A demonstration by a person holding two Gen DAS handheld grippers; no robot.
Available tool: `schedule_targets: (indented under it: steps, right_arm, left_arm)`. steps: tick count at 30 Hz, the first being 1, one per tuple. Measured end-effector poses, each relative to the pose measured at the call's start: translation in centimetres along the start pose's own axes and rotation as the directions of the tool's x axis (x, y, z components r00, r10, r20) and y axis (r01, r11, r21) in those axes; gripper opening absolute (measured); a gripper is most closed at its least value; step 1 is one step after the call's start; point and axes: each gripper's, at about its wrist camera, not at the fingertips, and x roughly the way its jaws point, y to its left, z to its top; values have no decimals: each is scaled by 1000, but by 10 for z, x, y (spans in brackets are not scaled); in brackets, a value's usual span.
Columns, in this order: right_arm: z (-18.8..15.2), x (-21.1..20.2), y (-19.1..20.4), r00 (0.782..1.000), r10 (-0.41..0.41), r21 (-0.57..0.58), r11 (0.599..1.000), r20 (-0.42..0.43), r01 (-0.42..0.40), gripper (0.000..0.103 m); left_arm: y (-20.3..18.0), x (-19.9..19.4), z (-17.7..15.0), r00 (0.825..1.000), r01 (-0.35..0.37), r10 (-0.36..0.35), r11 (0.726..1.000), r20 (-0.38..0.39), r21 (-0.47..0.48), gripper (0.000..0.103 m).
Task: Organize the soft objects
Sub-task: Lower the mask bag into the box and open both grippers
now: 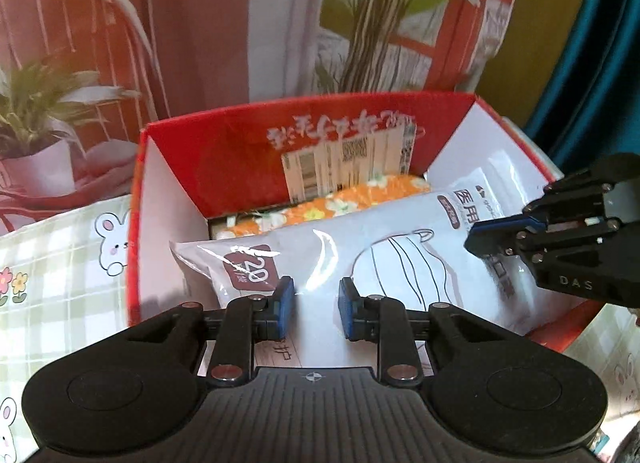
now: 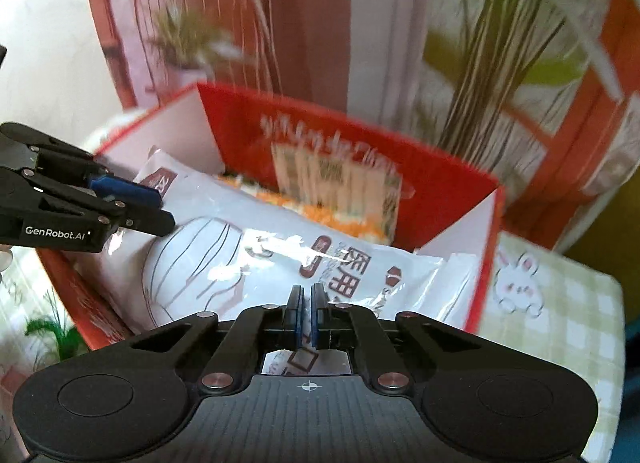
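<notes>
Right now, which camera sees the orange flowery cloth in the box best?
The left wrist view: the orange floral cloth shows sharply behind the white mask packet. In the right wrist view the cloth is a blurred strip.

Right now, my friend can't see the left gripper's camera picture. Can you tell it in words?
A white mask packet lies in a red box, over an orange flowered cloth. The left gripper, jaws slightly apart, sits over the packet; the right gripper reaches in from the right.

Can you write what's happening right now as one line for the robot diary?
white plastic mask packet: in red cardboard box, over orange flowered cloth | left gripper: open above packet | right gripper: shut
</notes>
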Motion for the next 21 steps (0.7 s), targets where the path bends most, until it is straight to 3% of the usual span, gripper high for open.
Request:
schedule_targets:
  steps: [6, 21]
  right_arm:
    - [4, 15, -2, 997, 23, 7, 1000, -70, -23, 4]
    - [8, 30, -4, 992, 29, 8, 1000, -124, -28, 4]
  left_arm:
    - [5, 11, 3, 998, 35, -35, 999, -60, -5, 26]
    - [1, 23, 1, 997, 16, -15, 1000, -76, 11, 26]
